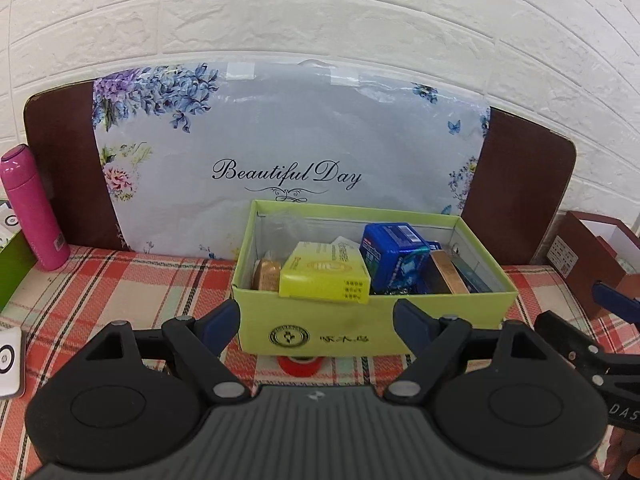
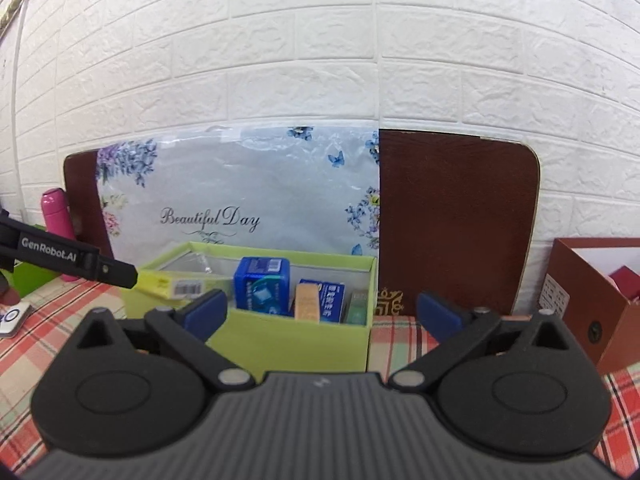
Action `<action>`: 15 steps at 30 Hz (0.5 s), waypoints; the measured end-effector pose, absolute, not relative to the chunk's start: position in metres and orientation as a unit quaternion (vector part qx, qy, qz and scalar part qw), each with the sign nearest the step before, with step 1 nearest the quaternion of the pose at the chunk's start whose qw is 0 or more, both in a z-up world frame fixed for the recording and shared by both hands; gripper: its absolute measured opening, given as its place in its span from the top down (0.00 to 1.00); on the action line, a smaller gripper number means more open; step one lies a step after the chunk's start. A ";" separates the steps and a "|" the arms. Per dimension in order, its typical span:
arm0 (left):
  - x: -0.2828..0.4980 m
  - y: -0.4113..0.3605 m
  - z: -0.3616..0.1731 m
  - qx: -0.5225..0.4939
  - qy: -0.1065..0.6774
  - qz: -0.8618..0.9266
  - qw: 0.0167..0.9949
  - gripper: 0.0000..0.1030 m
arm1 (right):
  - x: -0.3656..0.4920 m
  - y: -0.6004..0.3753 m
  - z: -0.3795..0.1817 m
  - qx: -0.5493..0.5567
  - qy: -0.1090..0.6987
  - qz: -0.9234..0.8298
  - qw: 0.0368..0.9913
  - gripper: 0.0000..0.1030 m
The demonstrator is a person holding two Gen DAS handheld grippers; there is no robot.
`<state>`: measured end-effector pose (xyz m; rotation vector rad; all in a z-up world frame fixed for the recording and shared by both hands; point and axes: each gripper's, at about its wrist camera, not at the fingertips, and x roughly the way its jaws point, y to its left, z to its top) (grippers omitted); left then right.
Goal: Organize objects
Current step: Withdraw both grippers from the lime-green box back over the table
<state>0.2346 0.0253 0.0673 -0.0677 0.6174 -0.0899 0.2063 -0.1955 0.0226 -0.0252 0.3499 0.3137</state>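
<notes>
Two tongs are showing, and both are standing wide with nothing between them.

From the left wrist view, the left tongs [image 1: 316, 320] are pointing straight at the green box [image 1: 372, 320], which is sitting on the plaid counter [image 1: 120, 280] right in front of them. The box's long side is running left to right across the view. Inside it, a yellow box [image 1: 324, 276] is lying at the front left, sticking up over the rim, and a blue box [image 1: 394, 256] is standing in the middle. A red tape roll [image 1: 301, 365] is peeking out just under the box's front wall, between the tong tips and very near them. A pink bottle [image 1: 30, 208] is standing far to the left.

From the right wrist view, the right tongs [image 2: 322, 310] are also facing the green box [image 2: 296, 340], but the box is sitting a bit to their left. The left tongs [image 2: 120, 272] are reaching in from the left side here.

My guess is the red tape roll is the next thing to tidy, and the left tongs are the nearer ones.
</notes>
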 end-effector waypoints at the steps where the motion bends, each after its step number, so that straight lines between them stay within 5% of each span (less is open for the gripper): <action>1: 0.227 0.024 0.067 -0.032 0.302 -0.044 0.952 0.16 | 0.199 -0.196 0.022 -0.013 0.175 0.156 0.972 0.00; 15: 0.170 0.022 0.037 -0.031 0.324 -0.030 0.945 0.16 | 0.121 -0.183 -0.018 -0.034 0.206 0.159 0.965 0.00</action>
